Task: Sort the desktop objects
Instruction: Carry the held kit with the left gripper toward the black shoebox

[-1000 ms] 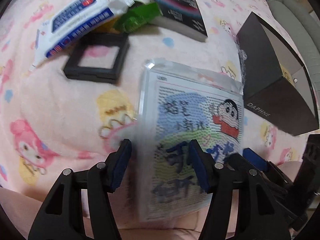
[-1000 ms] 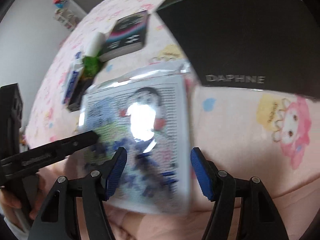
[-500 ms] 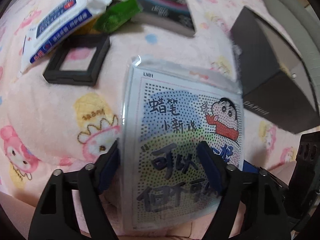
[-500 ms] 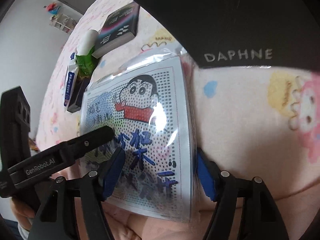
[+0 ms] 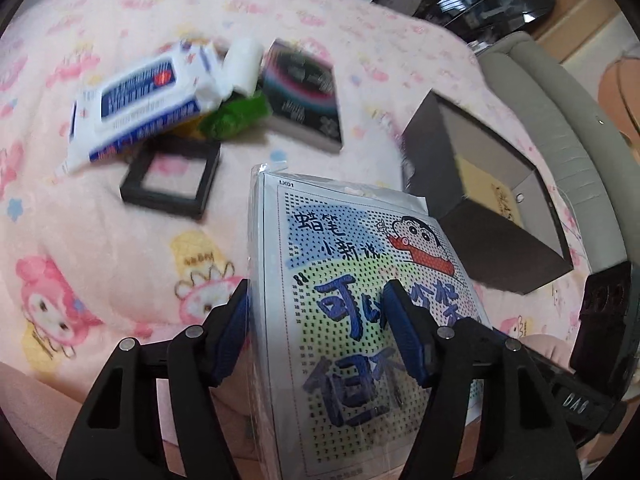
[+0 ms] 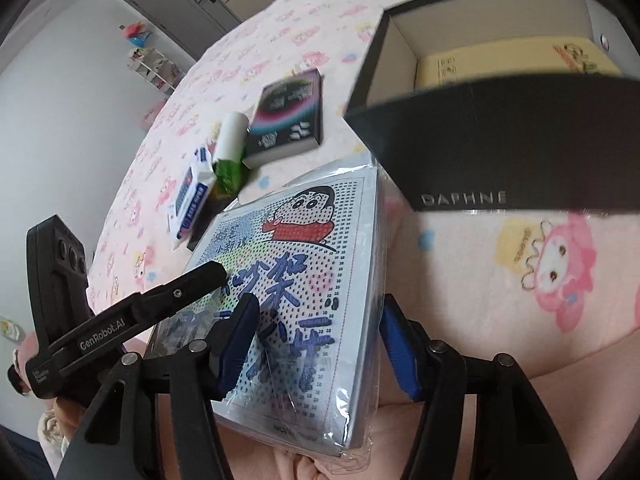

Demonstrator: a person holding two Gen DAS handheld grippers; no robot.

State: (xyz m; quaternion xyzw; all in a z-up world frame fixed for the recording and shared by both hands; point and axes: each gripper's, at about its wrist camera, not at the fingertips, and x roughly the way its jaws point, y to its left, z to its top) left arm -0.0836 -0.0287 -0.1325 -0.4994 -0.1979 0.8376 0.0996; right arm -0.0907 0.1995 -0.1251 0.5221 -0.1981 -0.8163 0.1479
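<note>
A flat plastic-wrapped cartoon bead pack (image 5: pixel 360 248) hangs tilted above the pink blanket (image 5: pixel 100 240), held from both sides. My left gripper (image 5: pixel 322 324) has one pad at the pack's left edge and the other on its printed face, and its jaws are closing on it. My right gripper (image 6: pixel 316 332) clamps the pack (image 6: pixel 304 232) at its right edge the same way, jaws closing too. The left gripper's finger (image 6: pixel 160 304) lies across the pack's face in the right wrist view. An open dark DAPHNE box (image 6: pixel 500 140) stands just beyond the pack.
The box (image 5: pixel 480 200) holds a yellow flat item (image 6: pixel 500 64). Further back lie a wet-wipes pack (image 5: pixel 140 100), a green packet (image 5: pixel 236 118), a white tube (image 5: pixel 242 66), a dark book (image 5: pixel 304 96) and a black square frame (image 5: pixel 172 182). A grey chair (image 5: pixel 560 120) stands right.
Both grippers have risen with the cartoon pack, which lay on the blanket a second ago and now hangs off it. The open top of the box has come into view.
</note>
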